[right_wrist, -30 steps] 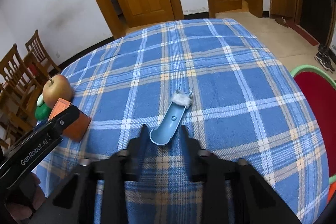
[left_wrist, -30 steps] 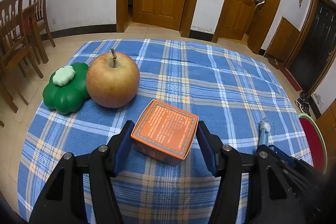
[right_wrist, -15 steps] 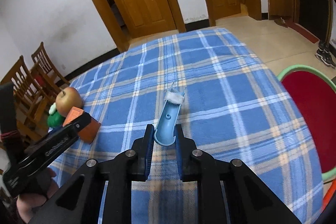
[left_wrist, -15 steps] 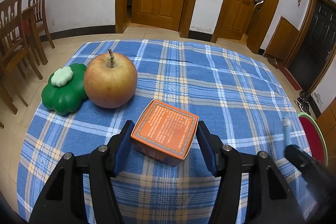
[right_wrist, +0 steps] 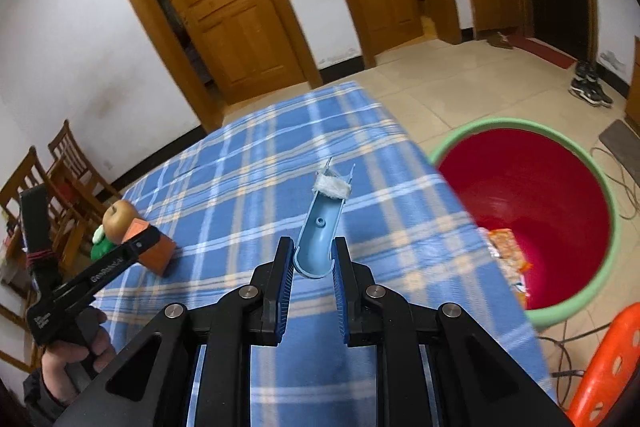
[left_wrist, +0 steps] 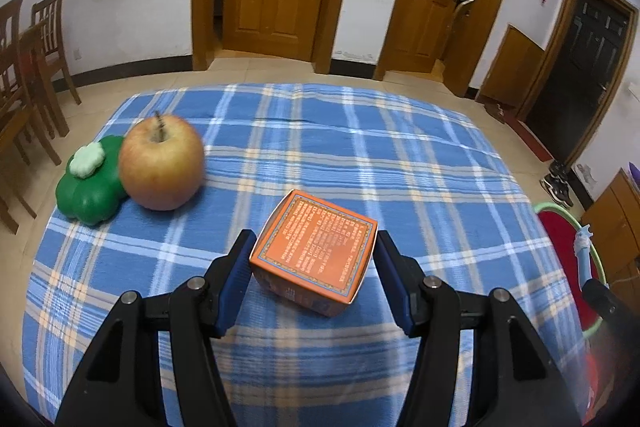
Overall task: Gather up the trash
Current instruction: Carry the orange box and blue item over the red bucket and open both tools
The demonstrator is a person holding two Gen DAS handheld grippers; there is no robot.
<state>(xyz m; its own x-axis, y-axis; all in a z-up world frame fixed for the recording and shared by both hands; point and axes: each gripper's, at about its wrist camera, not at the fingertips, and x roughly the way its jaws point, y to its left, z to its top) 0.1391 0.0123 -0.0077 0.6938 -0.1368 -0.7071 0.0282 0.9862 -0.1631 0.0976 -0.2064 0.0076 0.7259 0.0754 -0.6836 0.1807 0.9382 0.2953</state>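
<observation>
My right gripper (right_wrist: 313, 259) is shut on a light blue curved plastic piece (right_wrist: 320, 231) with a white fuzzy tip, held above the table's right edge. A red bin with a green rim (right_wrist: 528, 215) stands on the floor just right of it, with a wrapper inside. The piece also shows at the right edge of the left wrist view (left_wrist: 582, 247). My left gripper (left_wrist: 314, 259) is open, its pads on either side of an orange box (left_wrist: 316, 251) on the blue plaid tablecloth (left_wrist: 360, 155). I cannot tell whether the pads touch the box.
An apple (left_wrist: 162, 163) and a green clover-shaped toy (left_wrist: 90, 185) sit at the table's left. Wooden chairs (left_wrist: 28, 67) stand left of the table. An orange stool (right_wrist: 608, 363) is beside the bin. Cables lie on the floor.
My right gripper closed on the blue piece, lifted it off the table and carried it right, toward the red bin. The left gripper stayed around the orange box.
</observation>
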